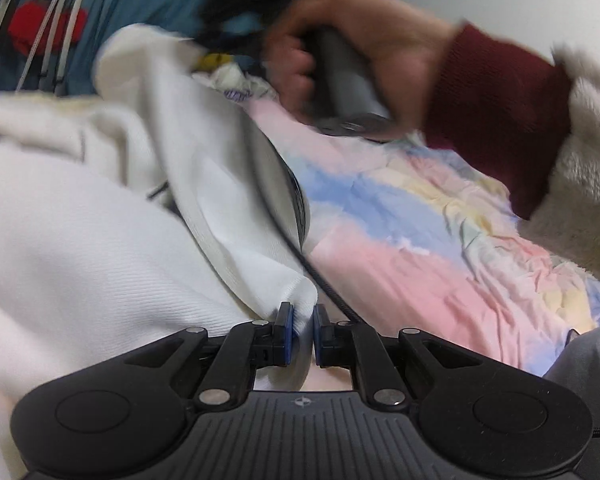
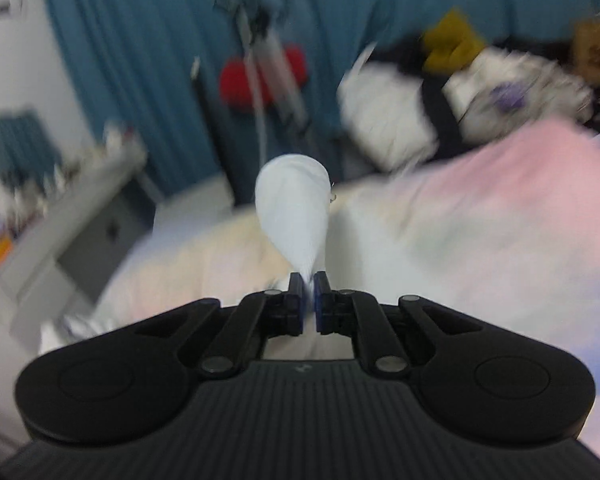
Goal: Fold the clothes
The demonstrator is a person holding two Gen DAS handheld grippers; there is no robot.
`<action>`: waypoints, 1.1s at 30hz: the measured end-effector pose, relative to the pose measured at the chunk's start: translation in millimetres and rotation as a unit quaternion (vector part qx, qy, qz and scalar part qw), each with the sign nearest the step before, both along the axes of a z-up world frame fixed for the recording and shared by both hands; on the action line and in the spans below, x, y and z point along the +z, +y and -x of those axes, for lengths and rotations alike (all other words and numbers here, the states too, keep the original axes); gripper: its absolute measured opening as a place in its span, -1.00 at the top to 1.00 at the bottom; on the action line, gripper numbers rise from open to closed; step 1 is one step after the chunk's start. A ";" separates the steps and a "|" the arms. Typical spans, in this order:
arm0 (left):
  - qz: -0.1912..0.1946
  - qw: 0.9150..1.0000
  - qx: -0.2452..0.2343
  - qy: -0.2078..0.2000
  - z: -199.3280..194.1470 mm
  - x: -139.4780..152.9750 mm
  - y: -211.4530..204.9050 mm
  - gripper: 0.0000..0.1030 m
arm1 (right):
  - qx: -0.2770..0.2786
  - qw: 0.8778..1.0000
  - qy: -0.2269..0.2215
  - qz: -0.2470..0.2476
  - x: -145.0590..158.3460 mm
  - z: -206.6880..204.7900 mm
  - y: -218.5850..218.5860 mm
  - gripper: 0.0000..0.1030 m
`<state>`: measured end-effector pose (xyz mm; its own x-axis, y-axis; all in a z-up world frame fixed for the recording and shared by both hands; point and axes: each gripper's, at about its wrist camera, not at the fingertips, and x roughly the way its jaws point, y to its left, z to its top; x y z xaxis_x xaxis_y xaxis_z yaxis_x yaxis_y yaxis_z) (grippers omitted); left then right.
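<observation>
The left gripper [image 1: 303, 322] has its 2 fingers pinched narrow on a corner of the white garment [image 1: 100, 220], which fills the left of the frame over the pastel bedsheet [image 1: 400, 240]. The right gripper [image 2: 309, 294] fingers clamp a white fold [image 2: 292, 208] rising at frame centre. The right hand [image 1: 340, 52] appears upper right.
</observation>
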<state>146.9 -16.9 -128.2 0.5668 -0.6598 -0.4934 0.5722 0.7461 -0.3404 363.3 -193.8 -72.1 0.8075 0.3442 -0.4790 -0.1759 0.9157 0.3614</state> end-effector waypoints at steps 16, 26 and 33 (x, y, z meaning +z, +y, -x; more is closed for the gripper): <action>-0.067 0.997 0.023 -0.006 3.1 7.1 -34.4 0.73 | -0.291 0.896 0.177 -0.284 -127.7 139.7 -293.7 0.84; -0.084 0.995 0.050 0.004 44.7 12.9 -38.0 0.70 | -0.302 0.849 0.193 -0.388 -142.1 153.2 -315.2 0.75; -0.073 0.995 0.060 0.015 55.5 17.6 -36.9 0.70 | -0.341 0.806 0.203 -0.440 -164.5 152.7 -330.4 -0.37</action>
